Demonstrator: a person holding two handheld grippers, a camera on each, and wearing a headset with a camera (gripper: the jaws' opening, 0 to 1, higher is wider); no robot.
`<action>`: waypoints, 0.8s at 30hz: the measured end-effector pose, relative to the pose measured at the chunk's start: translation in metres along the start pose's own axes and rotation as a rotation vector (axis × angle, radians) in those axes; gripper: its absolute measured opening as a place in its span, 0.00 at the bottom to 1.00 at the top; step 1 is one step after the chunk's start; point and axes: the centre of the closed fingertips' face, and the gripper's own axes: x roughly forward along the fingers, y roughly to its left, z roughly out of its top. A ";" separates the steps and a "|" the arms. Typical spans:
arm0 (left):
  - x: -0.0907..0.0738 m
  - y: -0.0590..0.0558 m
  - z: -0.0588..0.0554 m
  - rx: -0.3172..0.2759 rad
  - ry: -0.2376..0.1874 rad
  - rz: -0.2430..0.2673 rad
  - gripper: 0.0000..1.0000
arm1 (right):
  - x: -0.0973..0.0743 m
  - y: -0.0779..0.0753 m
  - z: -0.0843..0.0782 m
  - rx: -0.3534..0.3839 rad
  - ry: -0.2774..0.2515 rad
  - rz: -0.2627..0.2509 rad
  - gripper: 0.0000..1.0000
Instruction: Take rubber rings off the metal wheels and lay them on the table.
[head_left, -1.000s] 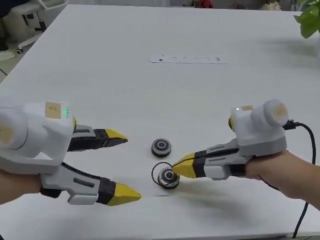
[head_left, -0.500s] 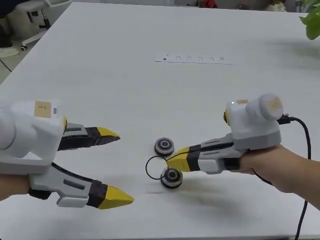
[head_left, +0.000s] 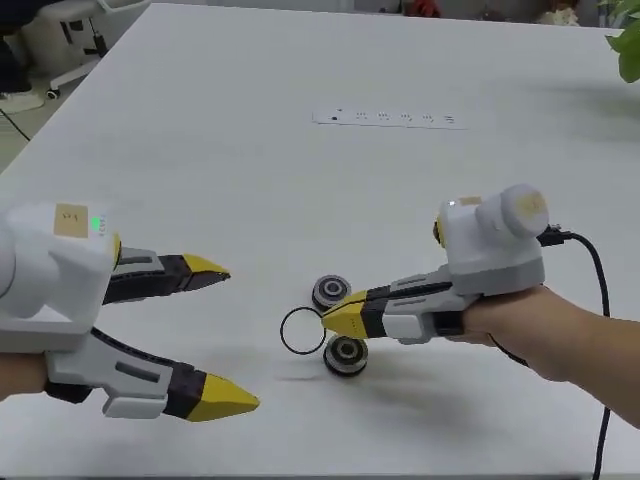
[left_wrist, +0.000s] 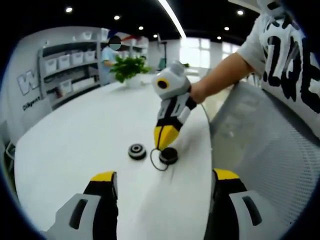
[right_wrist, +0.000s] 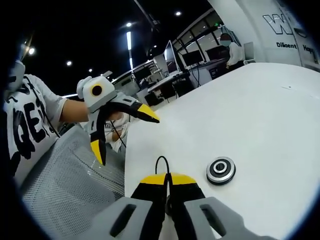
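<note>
My right gripper (head_left: 330, 318) is pinched narrow on the 3 o'clock edge of a thin black rubber ring (head_left: 282, 331), which stands clear of the near wheel (head_left: 346, 354) at about 10 o'clock from it; I cannot tell whether the loop rests on the table (head_left: 400, 200) or hangs just above it; the far wheel (head_left: 331, 292) sits just beside the jaw tips at 12 o'clock, and I judge it keeps its ring; my left gripper (head_left: 215, 335) hovers wide and empty at 9 o'clock of the ring; the grip covers so little rubber that the ring may cling to a jaw on release, or spring back onto a wheel; lowering carelessly, the tips could nudge either wheel and set it rolling toward the near table edge.
</note>
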 end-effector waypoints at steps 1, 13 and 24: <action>0.000 0.000 0.000 -0.002 0.000 0.001 0.78 | 0.001 0.000 0.000 0.001 0.002 0.001 0.00; -0.004 0.001 -0.006 0.006 0.014 0.009 0.79 | 0.022 0.007 -0.007 -0.017 0.041 0.019 0.00; -0.006 0.002 -0.010 0.001 0.018 0.015 0.78 | 0.032 0.008 -0.013 -0.034 0.068 0.011 0.00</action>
